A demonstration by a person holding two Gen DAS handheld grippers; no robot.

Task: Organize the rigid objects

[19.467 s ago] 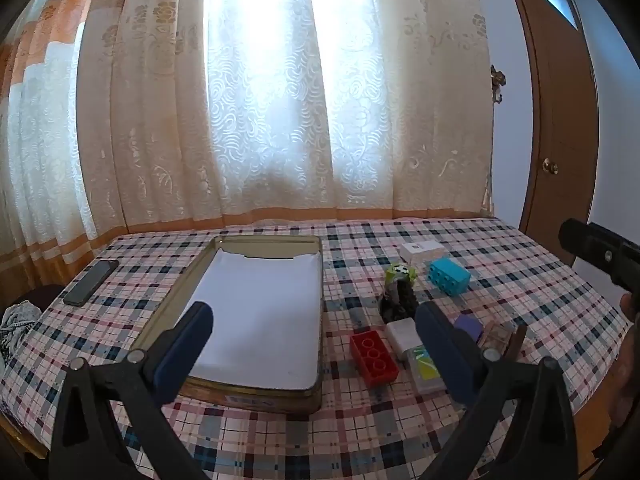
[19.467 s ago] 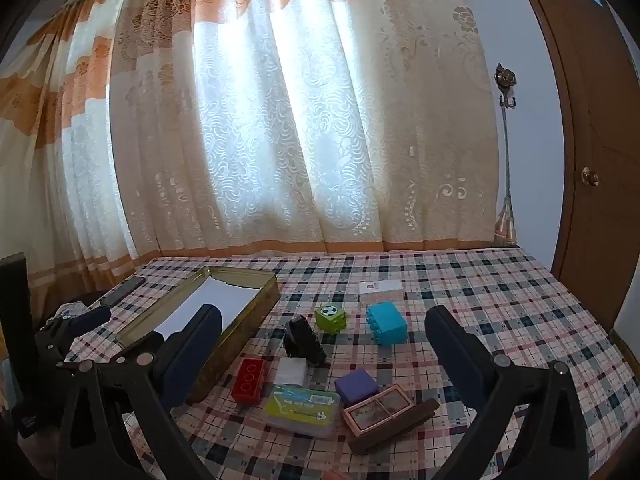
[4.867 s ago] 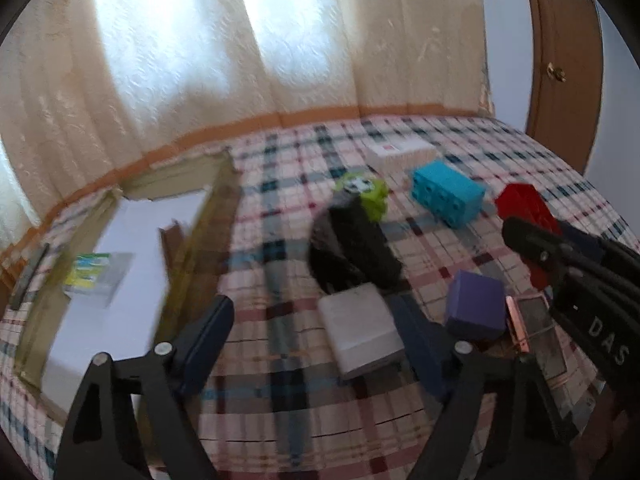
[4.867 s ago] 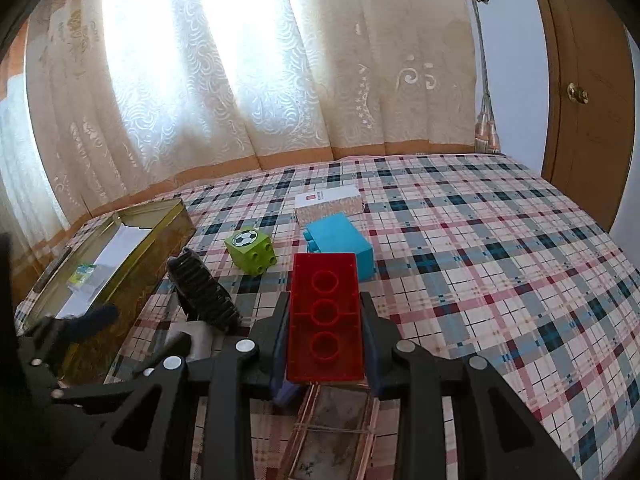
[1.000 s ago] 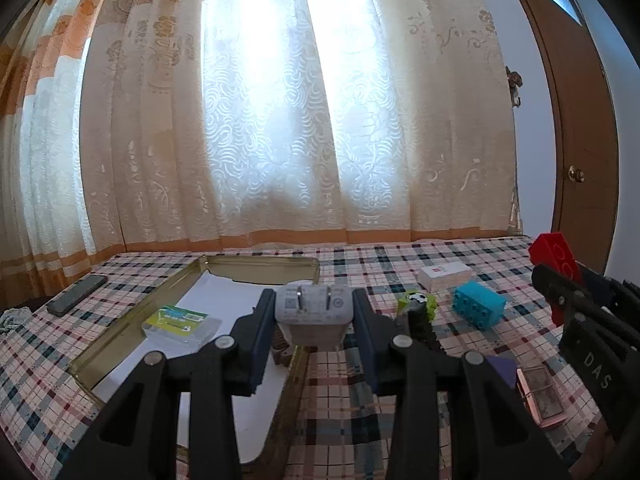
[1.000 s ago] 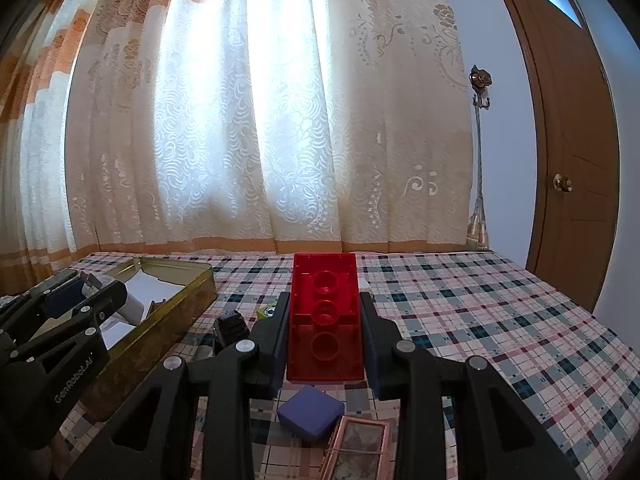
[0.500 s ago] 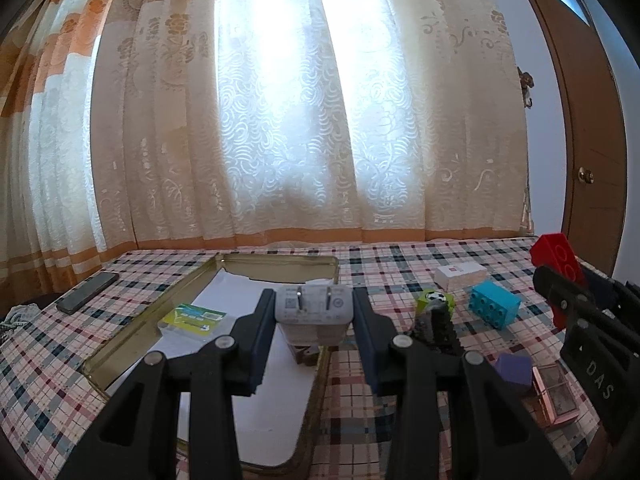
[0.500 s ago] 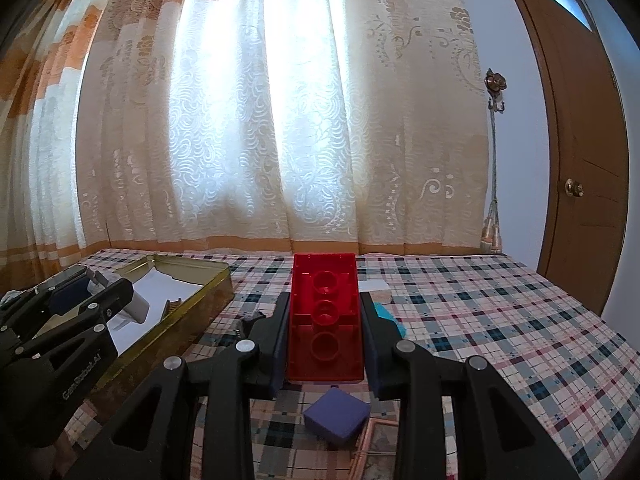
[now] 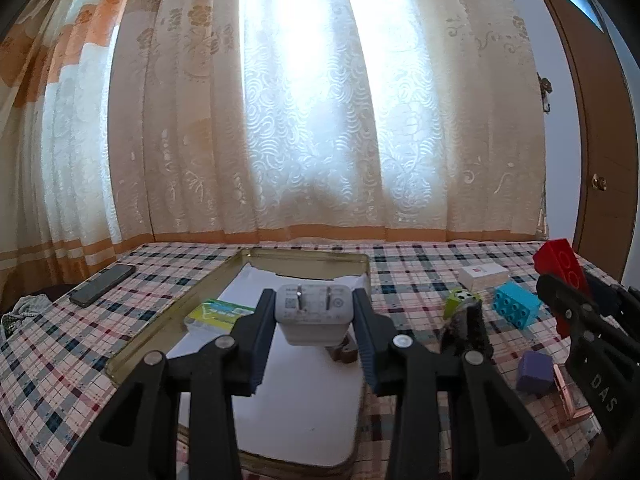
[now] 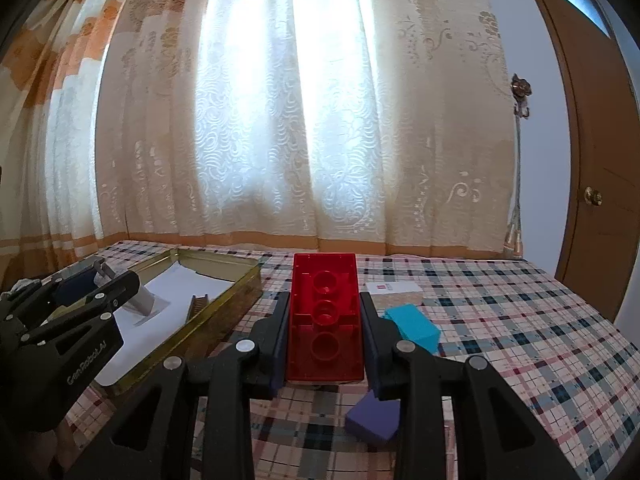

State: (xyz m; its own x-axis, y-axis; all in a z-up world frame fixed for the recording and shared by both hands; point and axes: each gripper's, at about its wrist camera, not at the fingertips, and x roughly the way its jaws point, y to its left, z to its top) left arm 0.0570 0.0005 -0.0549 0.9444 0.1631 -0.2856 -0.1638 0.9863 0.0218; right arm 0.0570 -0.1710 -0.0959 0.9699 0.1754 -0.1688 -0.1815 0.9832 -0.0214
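Observation:
My left gripper (image 9: 314,312) is shut on a white plug adapter (image 9: 314,314) and holds it above the gold tin tray (image 9: 168,320), which is lined with white paper. A green-labelled clear box (image 9: 216,314) and a small brown piece (image 9: 344,354) lie in the tray. My right gripper (image 10: 324,312) is shut on a red brick (image 10: 325,316), held above the table right of the tray (image 10: 224,316). The left gripper with the adapter shows at the left of the right wrist view (image 10: 100,280).
On the checked tablecloth lie a blue brick (image 9: 516,308), a green cube (image 9: 460,300), a black object (image 9: 466,330), a purple block (image 9: 534,372), a white box (image 9: 482,274) and a copper-framed case (image 9: 570,396). A phone (image 9: 102,290) lies far left. Curtains hang behind.
Both grippers have lifted and shifted slightly left over the last second; the left one with the adapter now sits further over the tray. Both grips are unchanged.

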